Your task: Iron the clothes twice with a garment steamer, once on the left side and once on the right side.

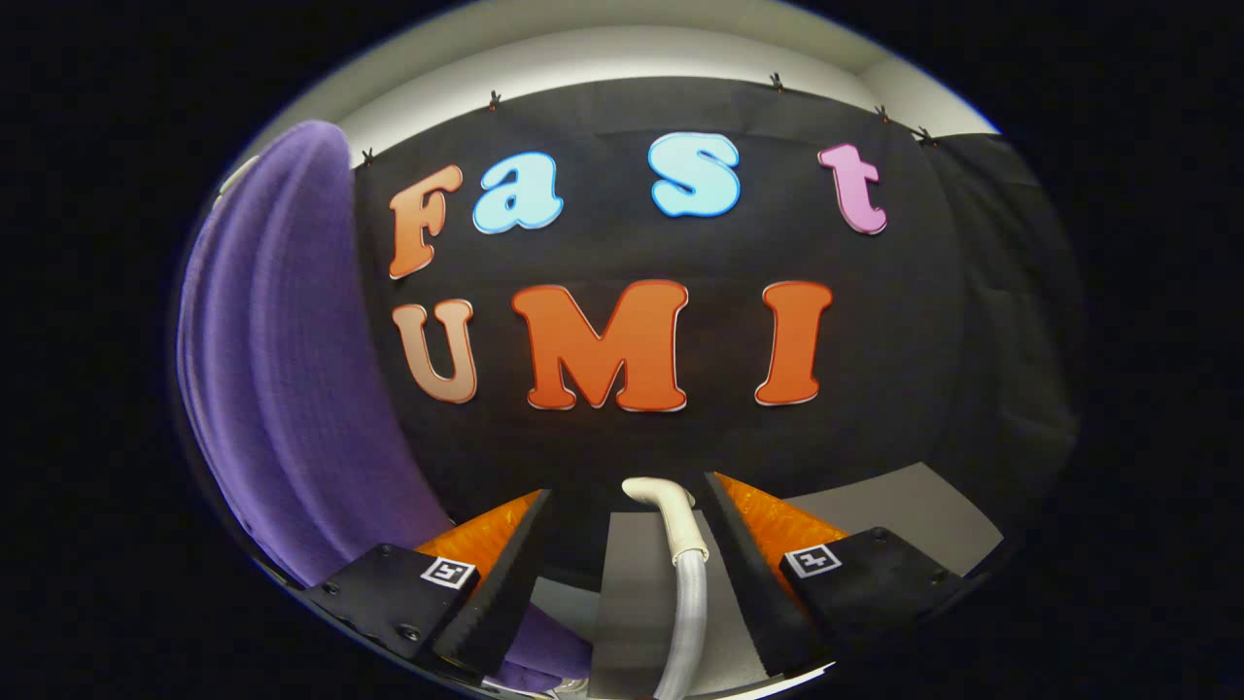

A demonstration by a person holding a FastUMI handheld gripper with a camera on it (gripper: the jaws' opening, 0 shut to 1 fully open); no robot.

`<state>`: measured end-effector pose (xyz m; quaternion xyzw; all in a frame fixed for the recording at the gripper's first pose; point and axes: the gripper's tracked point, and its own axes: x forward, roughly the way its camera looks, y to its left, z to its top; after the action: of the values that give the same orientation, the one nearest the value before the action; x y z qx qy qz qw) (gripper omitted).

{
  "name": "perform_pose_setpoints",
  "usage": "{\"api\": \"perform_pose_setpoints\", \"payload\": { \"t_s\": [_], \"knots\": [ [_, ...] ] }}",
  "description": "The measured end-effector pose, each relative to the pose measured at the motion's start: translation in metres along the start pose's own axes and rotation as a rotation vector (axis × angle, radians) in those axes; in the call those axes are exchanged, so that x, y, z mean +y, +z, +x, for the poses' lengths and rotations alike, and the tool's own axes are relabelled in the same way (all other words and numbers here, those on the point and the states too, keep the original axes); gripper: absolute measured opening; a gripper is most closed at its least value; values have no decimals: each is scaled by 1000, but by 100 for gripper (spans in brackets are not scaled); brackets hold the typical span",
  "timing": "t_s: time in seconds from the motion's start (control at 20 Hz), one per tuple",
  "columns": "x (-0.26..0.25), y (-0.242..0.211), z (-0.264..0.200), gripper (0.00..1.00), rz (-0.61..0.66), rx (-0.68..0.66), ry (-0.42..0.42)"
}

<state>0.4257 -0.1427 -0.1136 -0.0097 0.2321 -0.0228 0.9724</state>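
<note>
Gripper (pixel 622 544) level, wide astride hose (pixel 685 603).

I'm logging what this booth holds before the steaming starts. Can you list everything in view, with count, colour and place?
Garment: one, purple, hanging beside the left finger and reaching down past it.
Steamer hose: one, pale grey with a cream elbow at its top end, running up between the two fingers; neither finger visibly presses on it.
Booth wall: one, black cloth, beyond the fingers.
Floor or table surface: grey, beyond the right finger; which it is cannot be told.
Gripper: one, black fingers with orange sides and a square marker on each base, standing apart and open.
</note>
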Motion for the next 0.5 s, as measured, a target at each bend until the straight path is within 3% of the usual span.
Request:
{"api": "perform_pose_setpoints", "payload": {
  "t_s": [0.15, 0.5],
  "knots": [
    [-27, -26, 52, 99, -13, 110, -52],
    [-24, -88, 106, 99, 11, 373, 51]
  ]
}}
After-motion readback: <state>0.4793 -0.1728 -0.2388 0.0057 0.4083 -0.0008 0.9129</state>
